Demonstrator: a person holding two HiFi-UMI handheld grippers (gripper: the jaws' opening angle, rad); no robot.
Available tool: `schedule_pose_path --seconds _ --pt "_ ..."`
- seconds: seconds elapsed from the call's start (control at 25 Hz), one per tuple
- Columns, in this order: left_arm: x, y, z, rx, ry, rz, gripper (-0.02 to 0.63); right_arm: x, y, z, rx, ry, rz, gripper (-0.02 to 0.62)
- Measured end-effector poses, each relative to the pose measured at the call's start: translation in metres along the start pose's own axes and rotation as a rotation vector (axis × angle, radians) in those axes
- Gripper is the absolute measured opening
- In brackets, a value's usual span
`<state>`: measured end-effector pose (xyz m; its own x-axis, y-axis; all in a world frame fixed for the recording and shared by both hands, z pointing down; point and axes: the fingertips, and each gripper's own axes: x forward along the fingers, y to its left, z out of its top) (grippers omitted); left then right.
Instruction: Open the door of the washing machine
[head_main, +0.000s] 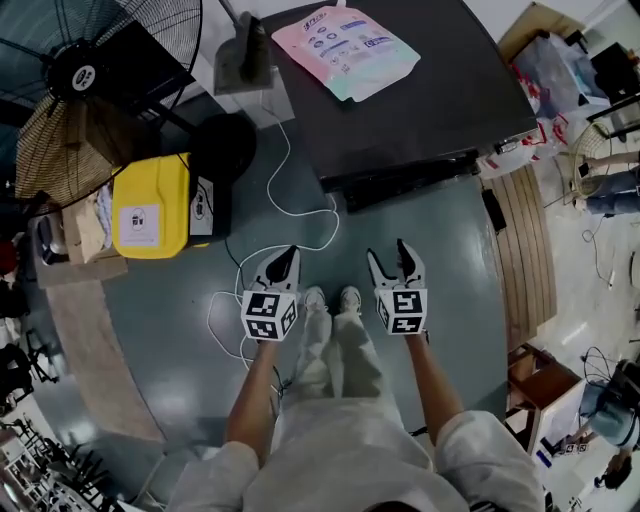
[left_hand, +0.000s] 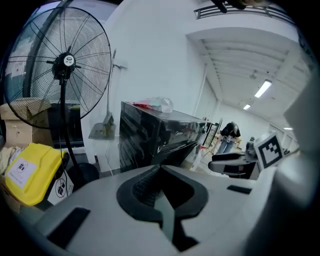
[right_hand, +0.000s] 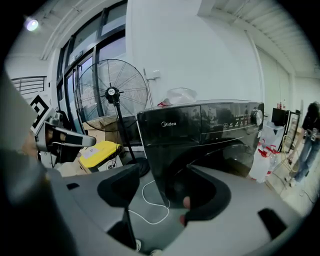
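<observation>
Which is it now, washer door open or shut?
Shut: the door lies flush in the washing machine front, with no gap showing.

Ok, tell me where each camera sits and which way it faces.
Head view: on the person's head, looking steeply down at floor and washing machine; shows forearms, legs, shut left claw, open right claw.
Left gripper view: on the left claw, facing the washing machine's corner and pedestal fan; shows its shut jaws.
Right gripper view: on the right claw, facing the washing machine's front; shows its parted, empty jaws.
Both gripper views share the washing machine, pedestal fan and yellow case.
</observation>
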<state>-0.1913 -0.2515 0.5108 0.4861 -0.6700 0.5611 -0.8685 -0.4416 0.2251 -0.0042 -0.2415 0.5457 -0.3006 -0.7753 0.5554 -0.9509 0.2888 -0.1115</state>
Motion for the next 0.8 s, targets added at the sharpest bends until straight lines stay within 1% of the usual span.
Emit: schedule_pose_path --seconds 0.2,0.36,0.64,0.8 --pt "0.018 0.013 -0.017 0.000 0.008 -0.015 0.008 0.025 0.002 -0.020 -0.001 0.013 -0.010 0.272" --pt "0.033 0.024 -0.032 0.015 0.012 -0.026 0.008 0.042 0.002 -0.038 0.004 0.017 -0.019 0.274" --pt "0.061 0.045 -0.063 0.003 0.015 -0.031 0.008 0.075 0.001 -0.075 0.021 0.022 -0.039 0.281" --pt "0.069 0.051 -0.085 -0.001 0.024 -0.036 0.008 0.093 0.002 -0.095 0.038 0.024 -0.049 0.302"
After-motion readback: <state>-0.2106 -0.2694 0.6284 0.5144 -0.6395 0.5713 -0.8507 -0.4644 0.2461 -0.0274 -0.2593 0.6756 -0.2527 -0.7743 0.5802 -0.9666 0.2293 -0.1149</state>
